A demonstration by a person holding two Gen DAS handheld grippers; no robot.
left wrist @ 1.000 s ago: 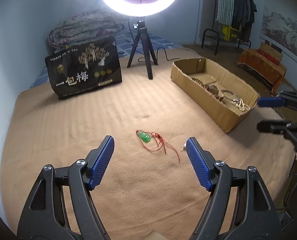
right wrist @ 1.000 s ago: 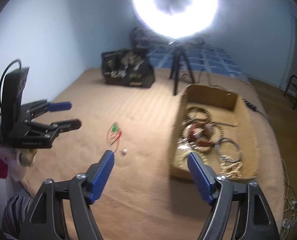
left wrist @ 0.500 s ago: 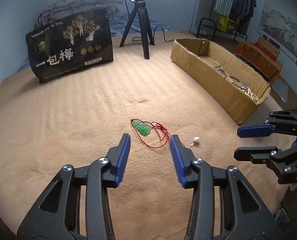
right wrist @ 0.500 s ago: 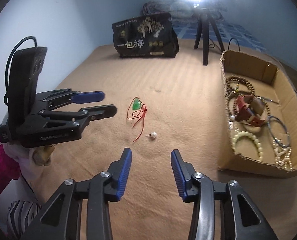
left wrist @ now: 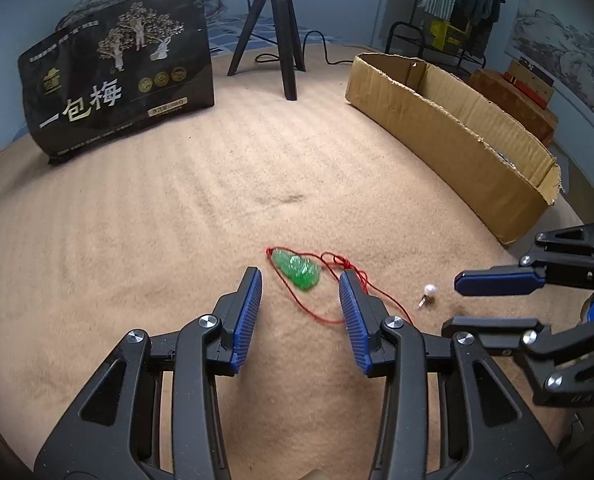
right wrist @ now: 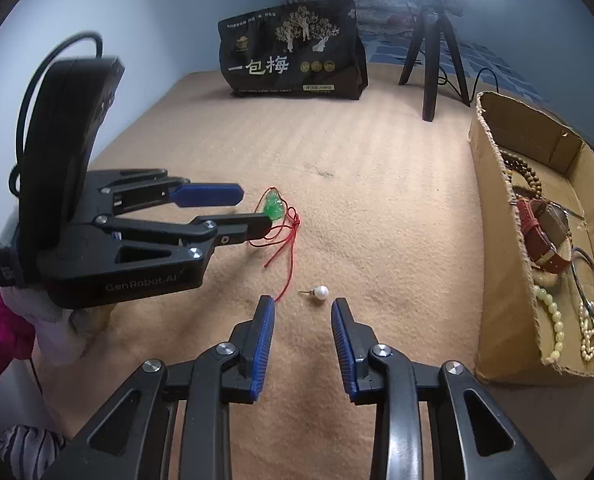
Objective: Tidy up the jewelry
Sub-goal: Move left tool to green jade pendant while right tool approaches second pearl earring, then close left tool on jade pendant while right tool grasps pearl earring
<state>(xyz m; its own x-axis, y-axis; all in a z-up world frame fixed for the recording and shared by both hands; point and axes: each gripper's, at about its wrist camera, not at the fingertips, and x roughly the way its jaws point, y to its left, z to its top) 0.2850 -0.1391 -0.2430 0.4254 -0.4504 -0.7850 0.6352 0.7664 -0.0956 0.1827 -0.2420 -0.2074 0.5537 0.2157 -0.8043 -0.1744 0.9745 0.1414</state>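
Note:
A green pendant (left wrist: 297,271) on a red cord (left wrist: 329,320) lies on the tan blanket; it also shows in the right wrist view (right wrist: 273,205). My left gripper (left wrist: 300,277) is open, low over the blanket, with the pendant between its fingertips. A pearl stud earring (right wrist: 320,293) lies to the right of the cord; it also shows in the left wrist view (left wrist: 430,291). My right gripper (right wrist: 303,304) is open with the earring just ahead of its tips. A cardboard box (right wrist: 497,240) holds several bracelets, bead strings and a watch.
A black snack bag (left wrist: 117,88) stands at the back left. A black tripod (left wrist: 283,40) stands behind the blanket's middle. The cardboard box (left wrist: 449,136) runs along the right side. A clothes rack (left wrist: 457,8) stands off the bed, far right.
Both grippers have moved down and forward and their jaws have narrowed. The left now brackets the pendant; the right has closed in on the earring.

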